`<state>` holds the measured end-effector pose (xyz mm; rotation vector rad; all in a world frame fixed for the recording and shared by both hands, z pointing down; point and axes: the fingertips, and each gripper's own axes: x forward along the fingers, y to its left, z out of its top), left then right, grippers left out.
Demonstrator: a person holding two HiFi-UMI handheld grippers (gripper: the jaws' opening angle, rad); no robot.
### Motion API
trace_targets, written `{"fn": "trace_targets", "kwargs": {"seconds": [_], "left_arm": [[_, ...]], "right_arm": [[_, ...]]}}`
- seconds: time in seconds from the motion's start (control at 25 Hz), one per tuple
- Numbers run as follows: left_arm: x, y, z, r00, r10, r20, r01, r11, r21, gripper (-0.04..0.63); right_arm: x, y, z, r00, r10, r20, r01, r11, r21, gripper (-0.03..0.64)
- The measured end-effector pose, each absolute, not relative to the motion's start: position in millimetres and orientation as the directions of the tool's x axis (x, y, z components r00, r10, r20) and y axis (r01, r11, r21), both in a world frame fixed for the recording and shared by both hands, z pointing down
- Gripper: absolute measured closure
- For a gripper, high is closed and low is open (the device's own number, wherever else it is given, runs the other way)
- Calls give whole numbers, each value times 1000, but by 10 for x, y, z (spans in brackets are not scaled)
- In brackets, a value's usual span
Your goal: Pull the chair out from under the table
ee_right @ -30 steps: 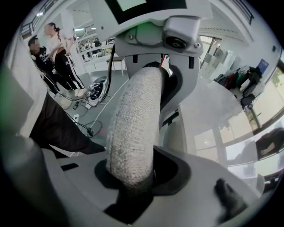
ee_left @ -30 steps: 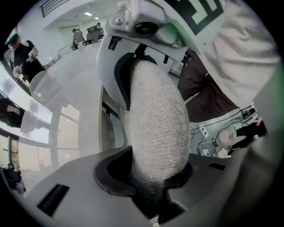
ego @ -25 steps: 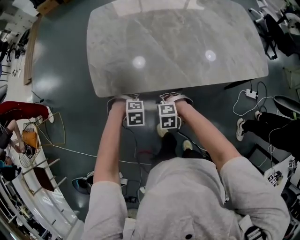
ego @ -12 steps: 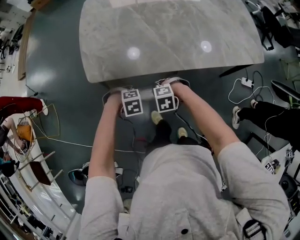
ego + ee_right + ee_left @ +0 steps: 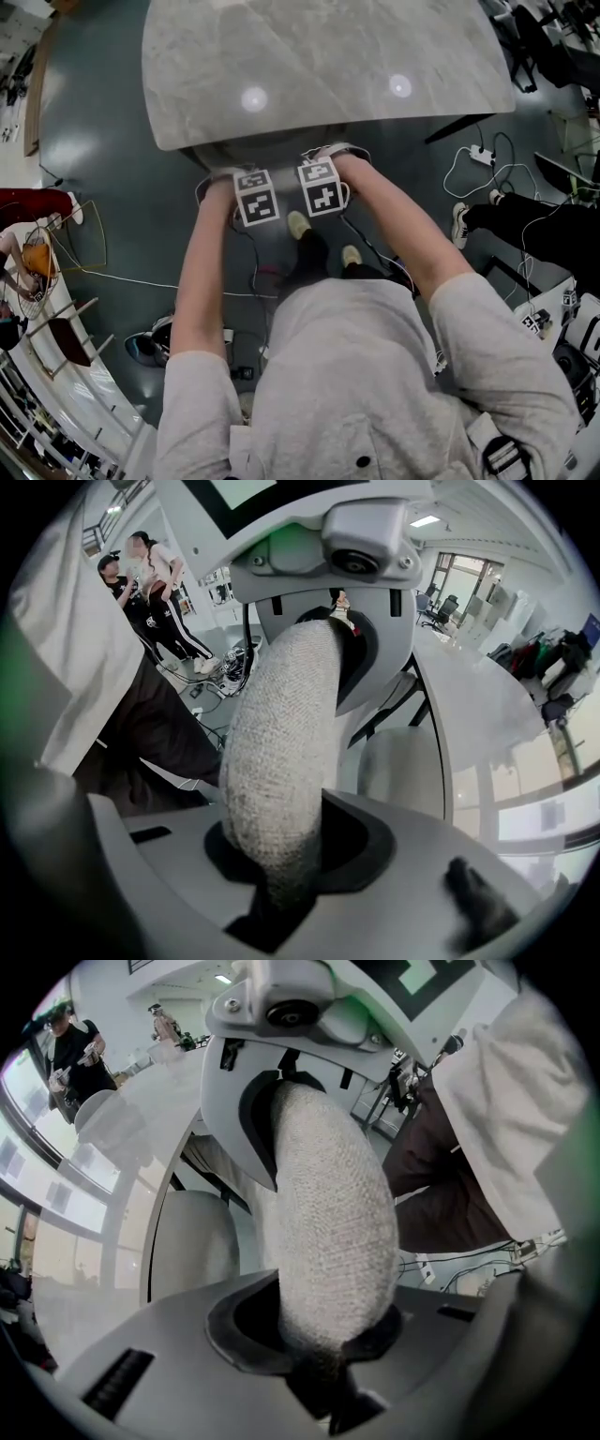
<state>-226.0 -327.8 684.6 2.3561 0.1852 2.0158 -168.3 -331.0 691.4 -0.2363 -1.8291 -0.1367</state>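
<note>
The chair's rounded back, covered in grey woven fabric (image 5: 319,1166), runs between the jaws in both gripper views (image 5: 277,752). My left gripper (image 5: 314,1251) is shut on it, and its jaws have just been closing tighter. My right gripper (image 5: 281,789) is shut on the same back further along. In the head view the two marker cubes, left (image 5: 256,195) and right (image 5: 320,186), sit side by side just off the near edge of the marble table (image 5: 319,66). The pale chair seat (image 5: 192,1241) lies under the tabletop.
Cables and a power strip (image 5: 472,155) lie on the dark floor at right, next to a seated person's legs (image 5: 525,225). My own feet (image 5: 298,225) stand right behind the chair. Racks and clutter (image 5: 56,319) fill the left side. Two people stand behind (image 5: 150,583).
Both grippers have drawn back from the table edge toward my body, still clamped on the chair back. More of the chair shows outside the tabletop.
</note>
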Motion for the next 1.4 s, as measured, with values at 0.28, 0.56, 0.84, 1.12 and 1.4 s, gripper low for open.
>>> {"fn": "trace_targets", "kwargs": {"seconds": [0.28, 0.56, 0.84, 1.12, 1.4], "left_arm": [[-2106, -3047, 6818, 153, 123, 981, 29, -992, 120, 489], [-1966, -2827, 6813, 161, 134, 978, 5, -991, 135, 488], [-1896, -2667, 6803, 163, 131, 978, -9, -991, 135, 486], [-1823, -2514, 6797, 161, 135, 978, -22, -990, 140, 485], [-1748, -2336, 6799, 162, 134, 978, -28, -990, 140, 485]], "right_arm": [[-1526, -3110, 6905, -252, 98, 963, 274, 961, -26, 535], [-1375, -2894, 6904, -230, 132, 964, 287, 956, -62, 534], [-1313, -2743, 6897, -233, 124, 964, 294, 954, -52, 534], [-1236, -2599, 6891, -230, 130, 964, 306, 950, -55, 534], [-1166, -2422, 6890, -229, 136, 964, 309, 949, -61, 534]]}}
